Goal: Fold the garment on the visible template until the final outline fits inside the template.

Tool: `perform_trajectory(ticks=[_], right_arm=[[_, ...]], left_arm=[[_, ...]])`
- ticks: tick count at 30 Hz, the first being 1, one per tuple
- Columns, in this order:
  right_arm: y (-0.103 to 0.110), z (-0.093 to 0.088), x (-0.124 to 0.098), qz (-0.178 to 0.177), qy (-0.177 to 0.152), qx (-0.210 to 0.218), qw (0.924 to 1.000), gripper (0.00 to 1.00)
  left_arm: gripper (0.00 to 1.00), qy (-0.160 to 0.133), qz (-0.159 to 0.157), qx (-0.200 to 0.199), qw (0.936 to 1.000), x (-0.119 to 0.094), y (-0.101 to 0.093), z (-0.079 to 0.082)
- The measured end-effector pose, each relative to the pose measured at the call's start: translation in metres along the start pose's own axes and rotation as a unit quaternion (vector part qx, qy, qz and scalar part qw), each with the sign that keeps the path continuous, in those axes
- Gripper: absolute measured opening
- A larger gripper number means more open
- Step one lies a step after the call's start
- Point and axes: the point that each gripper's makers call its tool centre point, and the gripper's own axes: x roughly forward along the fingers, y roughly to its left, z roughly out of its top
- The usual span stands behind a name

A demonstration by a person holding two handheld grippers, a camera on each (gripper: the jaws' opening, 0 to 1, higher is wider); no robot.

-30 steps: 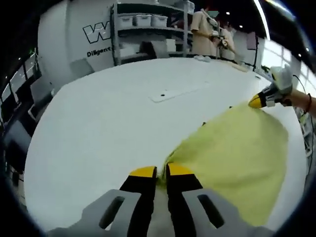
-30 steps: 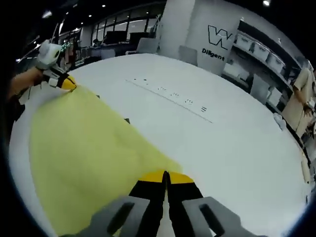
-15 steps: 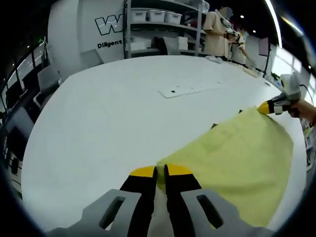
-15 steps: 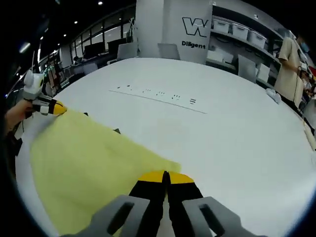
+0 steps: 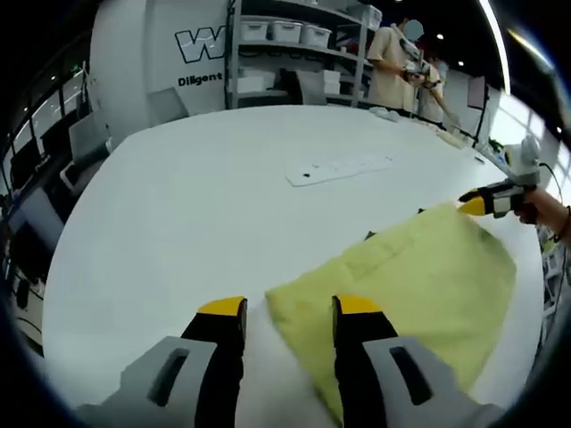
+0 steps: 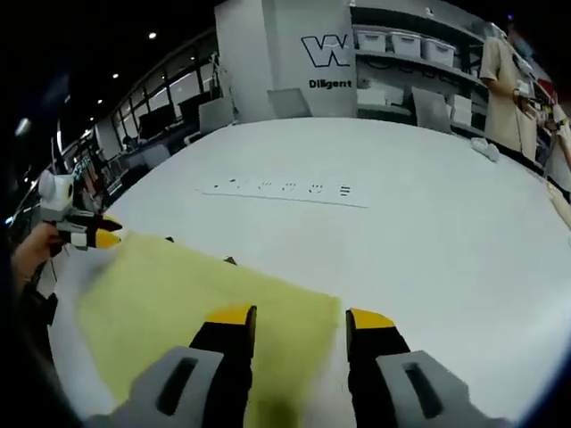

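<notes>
A pale yellow garment (image 5: 419, 276) lies flat and folded on the white table (image 5: 178, 223). My left gripper (image 5: 290, 306) is open, and the garment's near corner lies between its yellow-tipped jaws without being held. My right gripper (image 6: 302, 316) is open too, over the opposite edge of the garment (image 6: 196, 299). In the left gripper view the right gripper (image 5: 486, 201) sits at the cloth's far corner, held by a hand. In the right gripper view the left gripper (image 6: 89, 234) sits at the far left corner. Small dark template marks (image 5: 370, 234) (image 6: 230, 260) peek out along the garment's edge.
A flat white strip with small dark marks (image 5: 339, 167) (image 6: 285, 189) lies on the table beyond the garment. Shelves with bins (image 5: 285, 36), chairs and standing people (image 5: 393, 62) are behind the table. The table edge runs close behind the garment.
Both grippers have opened and let go of the garment's corners. The yellow cloth, held taut before, now rests flat on the table.
</notes>
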Motion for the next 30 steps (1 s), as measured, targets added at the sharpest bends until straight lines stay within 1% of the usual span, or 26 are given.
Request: perform_trajectory(ticks=[1,2,7,9,12,13,17,20,23,26,30], right_arm=[[0.001,0.0,-0.001,0.0,0.001,0.001,1.0,0.46],[0.004,-0.002,-0.005,0.002,0.003,0.005,1.0,0.48],[0.014,-0.007,-0.019,0.01,0.004,0.007,0.9999,0.55],[0.018,-0.012,-0.025,0.014,0.009,0.007,0.9998,0.58],[0.024,-0.02,-0.035,0.019,0.015,0.006,0.9997,0.6],[0.027,-0.024,-0.039,0.021,0.017,0.009,0.9996,0.6],[0.036,-0.033,-0.05,0.031,0.022,0.008,0.9993,0.63],[0.041,-0.039,-0.059,0.037,0.026,0.009,0.9989,0.63],[0.039,-0.041,-0.063,0.04,0.028,0.009,0.9988,0.62],[0.039,-0.046,-0.07,0.042,0.028,0.009,0.9987,0.63],[0.041,-0.056,-0.08,0.047,0.032,0.004,0.9983,0.63]], left_arm=[[0.41,0.0,0.0,-0.001,1.0,-0.001,-0.001,0.0],[0.43,0.002,-0.001,0.001,1.0,-0.005,-0.004,-0.001],[0.53,-0.001,-0.003,0.003,1.0,-0.018,-0.013,-0.002],[0.57,0.0,-0.009,0.009,0.9999,-0.022,-0.018,-0.004],[0.59,0.004,-0.013,0.008,0.9999,-0.03,-0.023,-0.007],[0.6,0.001,-0.014,0.007,0.9999,-0.034,-0.025,-0.008],[0.66,-0.002,-0.019,0.005,0.9998,-0.044,-0.033,-0.011],[0.67,-0.005,-0.023,0.0,0.9997,-0.051,-0.038,-0.016],[0.68,0.004,-0.025,-0.005,0.9997,-0.055,-0.043,-0.023],[0.68,0.005,-0.026,-0.003,0.9997,-0.06,-0.046,-0.03],[0.67,0.004,-0.028,-0.012,0.9995,-0.069,-0.05,-0.036]])
